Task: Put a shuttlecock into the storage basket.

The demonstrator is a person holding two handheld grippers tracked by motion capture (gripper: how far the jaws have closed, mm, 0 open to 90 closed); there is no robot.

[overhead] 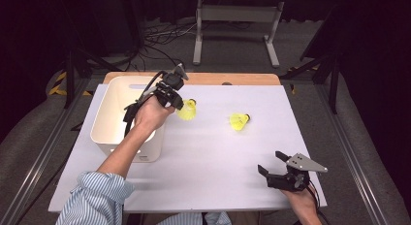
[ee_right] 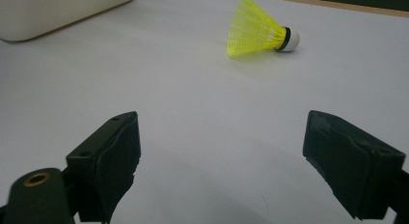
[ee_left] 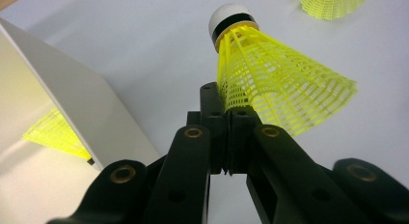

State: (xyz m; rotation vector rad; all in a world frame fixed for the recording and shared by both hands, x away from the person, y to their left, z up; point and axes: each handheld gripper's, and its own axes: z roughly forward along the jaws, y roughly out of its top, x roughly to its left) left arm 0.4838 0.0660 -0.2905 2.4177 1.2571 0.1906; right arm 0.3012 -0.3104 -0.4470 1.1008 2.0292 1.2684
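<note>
Left of centre in the high view, the left tongs (overhead: 180, 104) are clamped on the mesh skirt of a yellow shuttlecock (overhead: 187, 110), just beside the right wall of the white bin (overhead: 107, 119). Seen from the left gripper view, the two black jaws press together on the narrow lower edge of that shuttlecock (ee_left: 270, 84), whose white cork with a black band points toward the top of the frame, above the white desk (ee_left: 144, 35). At the left of that frame stands the bin's wall (ee_left: 77, 108), with another patch of yellow mesh (ee_left: 55, 134) showing inside it.

Near the middle of the high view, a second shuttlecock (overhead: 239, 121) lies on its side on the desk (overhead: 213, 162), well apart from both tongs. At the lower right, the right tongs (overhead: 272, 163) stand wide apart with nothing between them, low over the desk. From the right gripper view, that second shuttlecock (ee_right: 258, 30) lies in the upper centre, cork to the right.
</note>
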